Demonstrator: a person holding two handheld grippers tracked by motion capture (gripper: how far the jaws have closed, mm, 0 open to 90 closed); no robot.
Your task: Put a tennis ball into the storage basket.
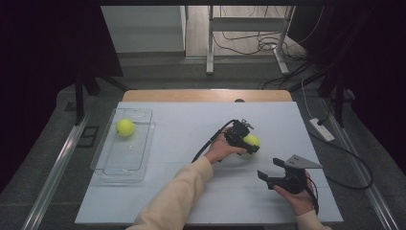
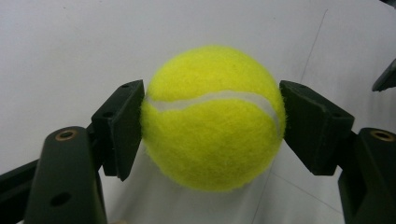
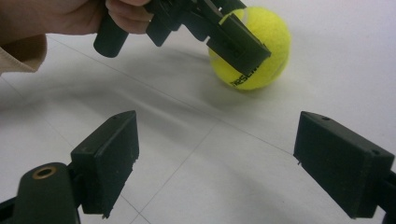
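Observation:
A yellow tennis ball [image 1: 253,140] rests on the white table right of centre. My left gripper [image 1: 249,143] is shut on it, and in the left gripper view both pads press the sides of the ball [image 2: 212,116]. The right gripper view shows the same ball [image 3: 264,44] still touching the table, with one left jaw across its front. My right gripper [image 1: 269,168] hovers near the table's front right, a short way nearer than the ball. Its jaws [image 3: 217,158] stand open with nothing between them.
A clear plastic tray [image 1: 122,165] sits at the table's left with a second tennis ball [image 1: 125,127] in its far end. A black cable [image 1: 210,141] trails from the left gripper. Beyond the far edge stand table legs and floor cables; a power strip [image 1: 321,129] lies at the right.

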